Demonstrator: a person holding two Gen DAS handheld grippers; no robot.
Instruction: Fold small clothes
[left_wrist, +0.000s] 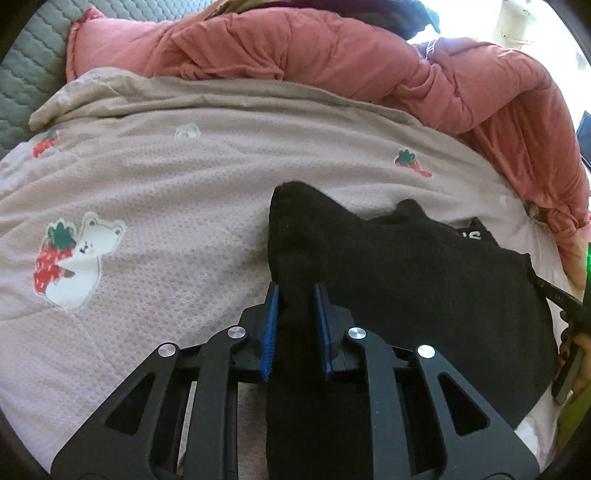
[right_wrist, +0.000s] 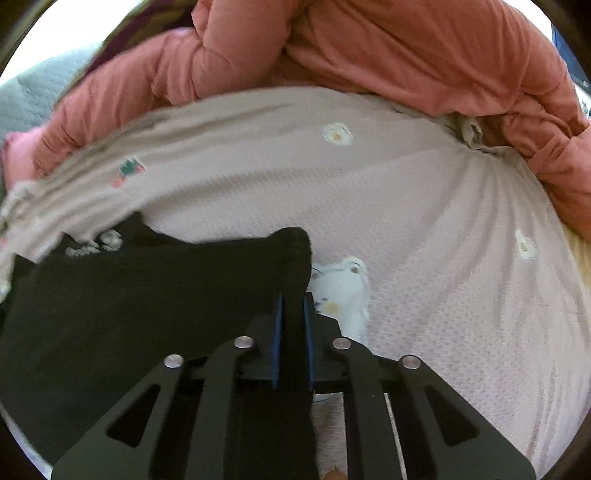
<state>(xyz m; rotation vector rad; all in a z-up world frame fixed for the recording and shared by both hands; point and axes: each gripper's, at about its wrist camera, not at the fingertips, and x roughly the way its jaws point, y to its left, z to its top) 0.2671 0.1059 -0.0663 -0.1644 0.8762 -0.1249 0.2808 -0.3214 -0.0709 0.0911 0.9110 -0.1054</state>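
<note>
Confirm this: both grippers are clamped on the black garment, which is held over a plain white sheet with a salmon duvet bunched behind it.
Wrong on the sheet. Both the left gripper and right gripper do clamp the black garment, and the salmon duvet is bunched behind, but the left wrist view shows a pinkish blanket printed with strawberries and bears, not plain white.

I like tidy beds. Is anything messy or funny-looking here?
Yes. The pink quilt is bunched in a rumpled heap along the far edge of the strawberry blanket. The black garment is uneven too, pinched by the left gripper and right gripper.
</note>
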